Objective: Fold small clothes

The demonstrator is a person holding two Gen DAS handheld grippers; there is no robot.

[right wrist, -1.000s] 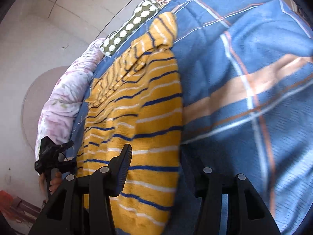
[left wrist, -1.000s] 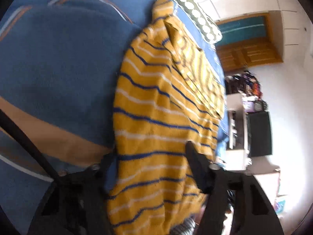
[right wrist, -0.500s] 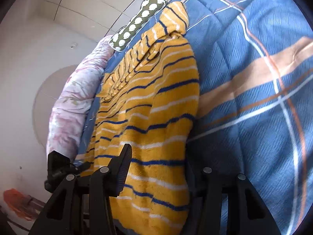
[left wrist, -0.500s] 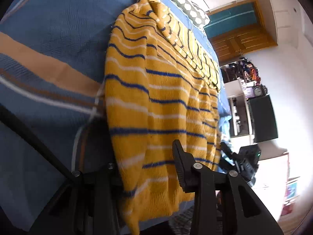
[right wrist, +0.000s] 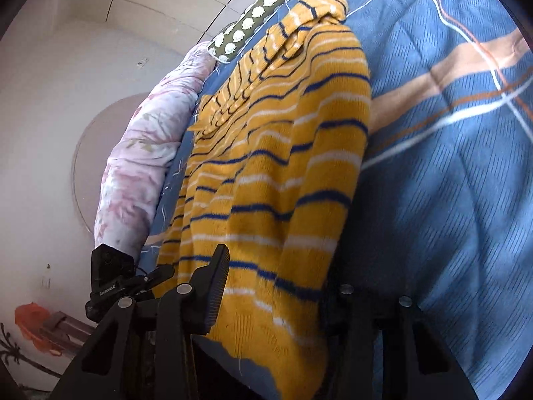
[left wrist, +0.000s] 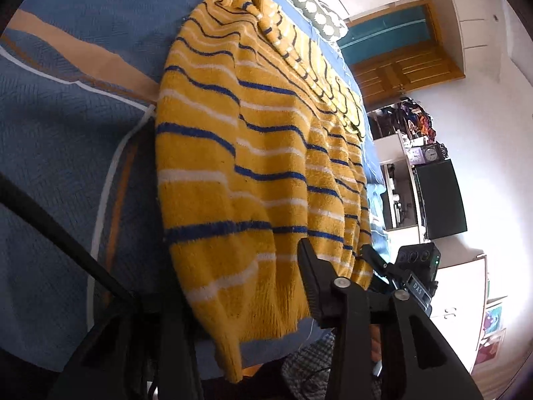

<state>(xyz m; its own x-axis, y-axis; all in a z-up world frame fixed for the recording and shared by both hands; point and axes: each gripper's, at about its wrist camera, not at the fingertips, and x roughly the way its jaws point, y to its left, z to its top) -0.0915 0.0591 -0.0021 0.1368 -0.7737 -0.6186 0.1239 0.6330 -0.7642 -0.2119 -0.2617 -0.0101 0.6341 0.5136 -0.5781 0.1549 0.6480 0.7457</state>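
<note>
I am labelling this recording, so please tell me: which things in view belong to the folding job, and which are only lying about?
Belong to the job:
yellow striped sweater
left gripper
right gripper
blue bedspread, the folding surface

Just lying about:
spotted pillow
pink floral quilt
clock
dark monitor

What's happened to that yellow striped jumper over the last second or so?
The sweater has been drawn toward both tongs and hitched up at its near hem, which now hangs off the bed edge. The left tongs and right tongs straddle that hem as before; whether they pinch it is unclear. The sweater's far end stays on the blue blanket, and the spotted pillow has not moved.
</note>
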